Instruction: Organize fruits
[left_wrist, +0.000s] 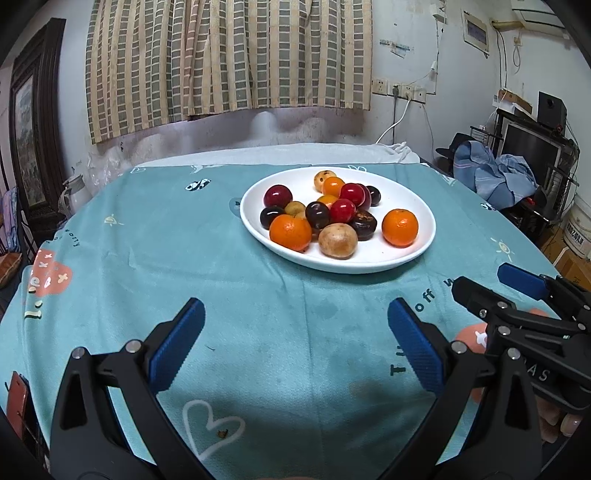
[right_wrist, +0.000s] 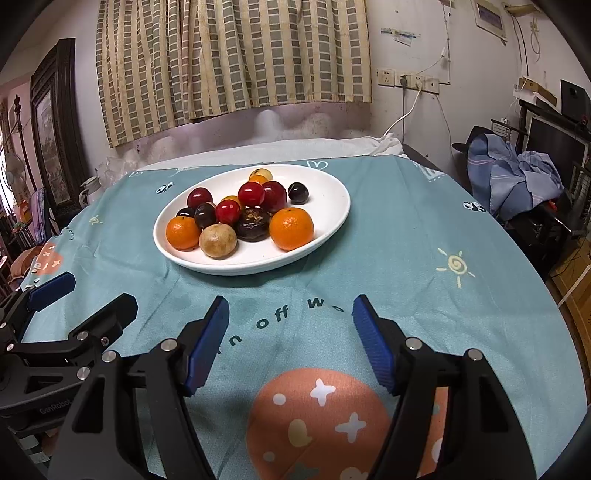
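I see my left claw (left_wrist: 295, 343) and right claw (right_wrist: 291, 339) both spread apart and empty, their ribbed blue pads (left_wrist: 177, 347) hovering over the worktop's teal printed cloth (left_wrist: 258, 314). Ahead, a glossy white oval plate (right_wrist: 332, 221) holds the round fruits: dimpled mandarins (right_wrist: 291, 228), smooth red plums (right_wrist: 251, 194), a russet-skinned brown fruit (right_wrist: 218, 240).

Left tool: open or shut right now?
Open. The left tool shows its two blue pads spread wide apart with bare tablecloth between them, nothing gripped.
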